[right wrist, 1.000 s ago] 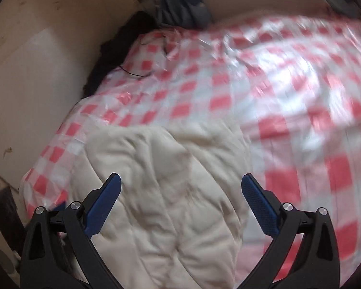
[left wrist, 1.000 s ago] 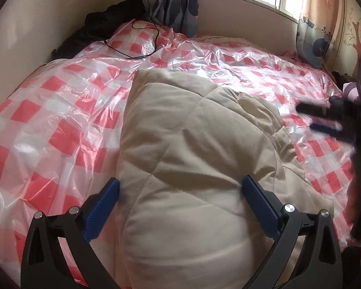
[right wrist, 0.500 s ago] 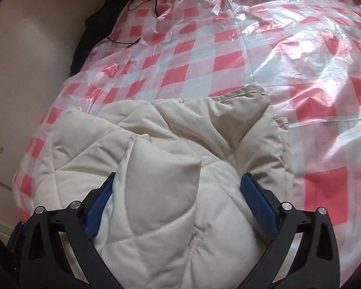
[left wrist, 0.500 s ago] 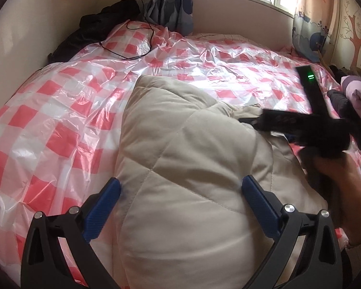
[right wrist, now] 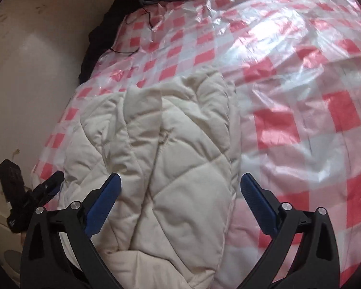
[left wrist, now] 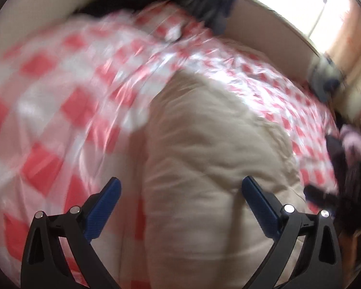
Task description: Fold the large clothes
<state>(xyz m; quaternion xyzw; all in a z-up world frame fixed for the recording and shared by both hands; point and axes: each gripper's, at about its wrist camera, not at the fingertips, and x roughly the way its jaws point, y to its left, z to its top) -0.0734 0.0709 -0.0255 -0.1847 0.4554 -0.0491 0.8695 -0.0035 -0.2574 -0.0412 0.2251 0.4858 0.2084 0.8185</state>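
On red-checked plastic sheet [right wrist: 288,77], cream quilted coat [right wrist: 170,159] between both grippers' spread, empty fingers [right wrist: 108,197].

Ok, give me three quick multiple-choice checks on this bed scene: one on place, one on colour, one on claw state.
1. Where does the cream quilted padded coat lie?
A. on the floor
B. on the plastic-covered bed sheet
C. on a chair

2. The sheet's checks are:
A. blue and white
B. green and yellow
C. red and white

3. The right claw is:
A. open, holding nothing
B. shut on the coat
C. shut on a cable

Answers: B, the coat rests on the sheet; C, red and white squares show; A, its blue fingers stand wide apart.
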